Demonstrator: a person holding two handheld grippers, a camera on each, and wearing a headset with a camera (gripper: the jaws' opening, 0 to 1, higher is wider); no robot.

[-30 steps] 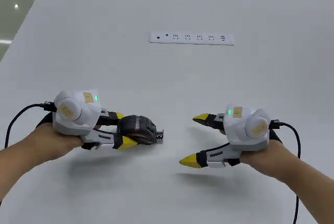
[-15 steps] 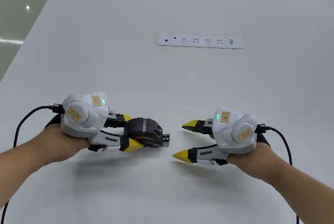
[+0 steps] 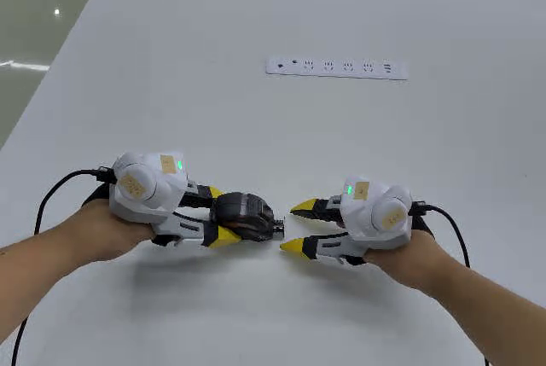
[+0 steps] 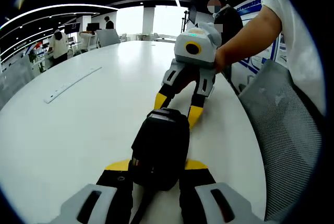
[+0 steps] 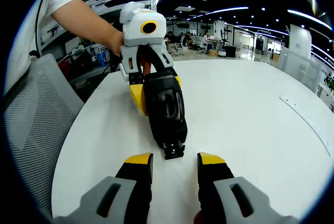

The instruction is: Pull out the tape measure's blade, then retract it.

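Since a second ago the right gripper (image 3: 295,226) has closed in on the tape measure (image 3: 243,215), and its jaws, then spread wide, now stand at a narrow gap with nothing between them. Its yellow tips sit just beside the metal hook (image 3: 277,229) at the tape measure's front end. In the right gripper view the hook lies just ahead of the gap between the right gripper's (image 5: 174,159) tips, and I cannot tell whether it touches them.

As before, the left gripper (image 3: 219,215) is clamped on the black tape measure, one yellow finger on each side of the case. The left gripper view shows the case (image 4: 160,145) wedged between the left gripper's (image 4: 156,165) jaws, with the right gripper (image 4: 177,108) pointing back at it from beyond. No length of blade shows outside the case.

The tape measure sits low over the white tabletop (image 3: 256,127), toward its near edge. Whether it rests on the surface I cannot tell. A white power strip (image 3: 336,67) lies well apart from both grippers, toward the far edge. A black cable (image 3: 51,195) trails from the left gripper along the near left of the tabletop.
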